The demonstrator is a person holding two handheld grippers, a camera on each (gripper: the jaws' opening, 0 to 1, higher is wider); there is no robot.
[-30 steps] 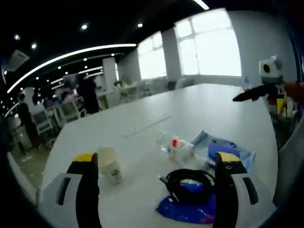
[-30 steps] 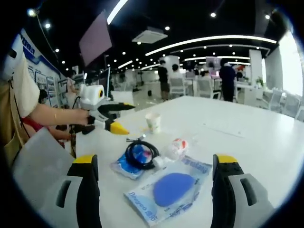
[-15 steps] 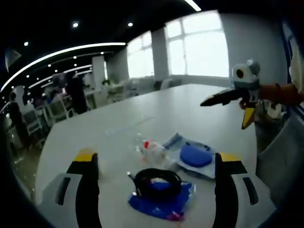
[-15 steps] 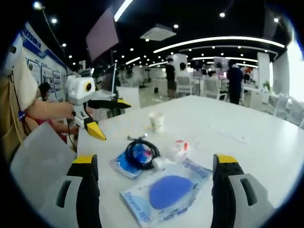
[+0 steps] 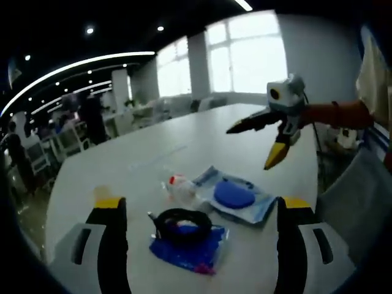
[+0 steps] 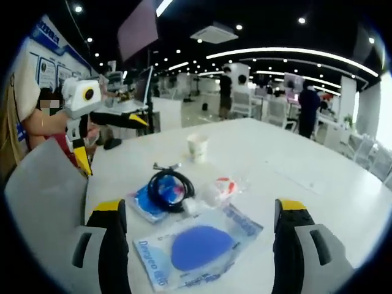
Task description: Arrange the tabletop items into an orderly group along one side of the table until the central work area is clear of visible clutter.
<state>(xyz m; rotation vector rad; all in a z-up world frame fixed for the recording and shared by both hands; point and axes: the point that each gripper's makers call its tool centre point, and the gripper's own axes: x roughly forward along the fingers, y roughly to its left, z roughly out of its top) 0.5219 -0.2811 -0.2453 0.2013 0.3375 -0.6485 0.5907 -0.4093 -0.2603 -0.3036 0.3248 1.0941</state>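
**Clutter bunched at the near end of a white table**

Both tools hang above the table (image 6: 318, 165) with jaws spread wide and nothing between them. In the left gripper view, the left gripper (image 5: 199, 211) looks over a black cable coil (image 5: 182, 222) lying on a blue packet (image 5: 188, 248); just beyond sit a crumpled clear bottle with a red cap (image 5: 181, 188) and a clear pouch with a blue disc (image 5: 236, 197), touching one another. The right gripper (image 5: 257, 131) hovers over the far right, jaws apart.

In the right gripper view, the right gripper (image 6: 199, 211) faces the same cluster: pouch (image 6: 195, 245) nearest, coil (image 6: 166, 185) and bottle (image 6: 219, 188) behind it, a paper cup (image 6: 197, 147) standing apart farther off. The left gripper (image 6: 101, 128) shows at left. A grey chair back (image 6: 43, 190) crowds the near left edge. People and desks fill the far room.
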